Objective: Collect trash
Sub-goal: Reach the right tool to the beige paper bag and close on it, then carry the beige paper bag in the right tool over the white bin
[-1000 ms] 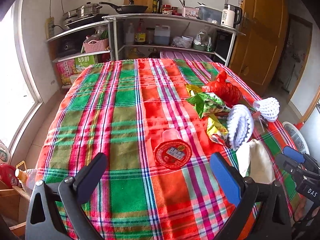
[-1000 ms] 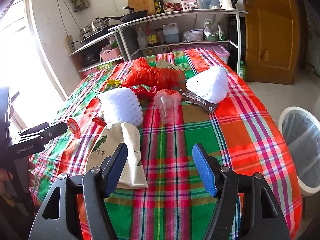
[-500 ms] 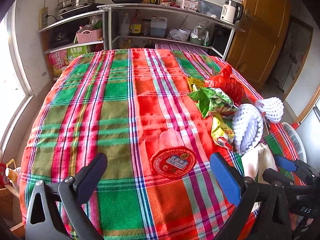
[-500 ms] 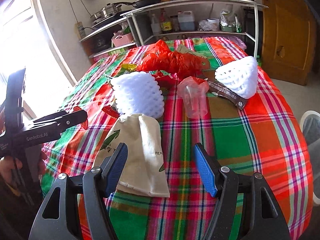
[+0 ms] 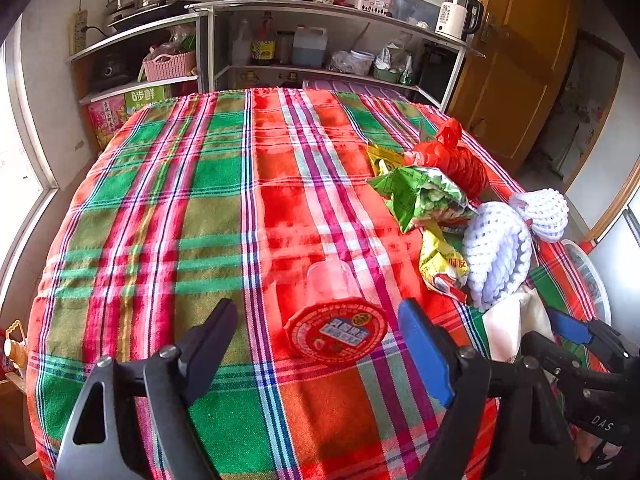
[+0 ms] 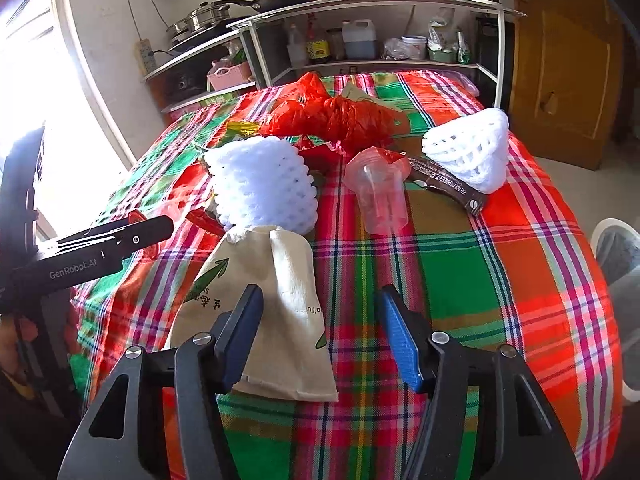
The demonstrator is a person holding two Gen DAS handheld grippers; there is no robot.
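Note:
Trash lies on a plaid tablecloth [image 5: 200, 208]. A clear plastic cup with a red foil lid [image 5: 336, 330] lies on its side between the open fingers of my left gripper [image 5: 316, 336]. My right gripper [image 6: 320, 320] is open just above a cream cloth bag [image 6: 264, 304], with its left finger over the bag. Beyond are a white foam net [image 6: 262, 184], a clear empty cup [image 6: 380, 196], a second foam net [image 6: 472, 152], a brown wrapper [image 6: 448, 188] and a red plastic bag [image 6: 340, 116]. Green and yellow snack bags [image 5: 424, 196] lie near the red bag.
A white waste bin [image 6: 616, 280] stands on the floor right of the table. Metal shelves [image 5: 320, 40] with pots, bottles and a kettle stand behind the table. A wooden door [image 6: 568, 52] is at the right. The left gripper's body [image 6: 80, 256] shows at the left of the right wrist view.
Both grippers have moved forward and lower toward the table. The lidded cup now sits between the left fingers; the right fingers have come over the cream bag.

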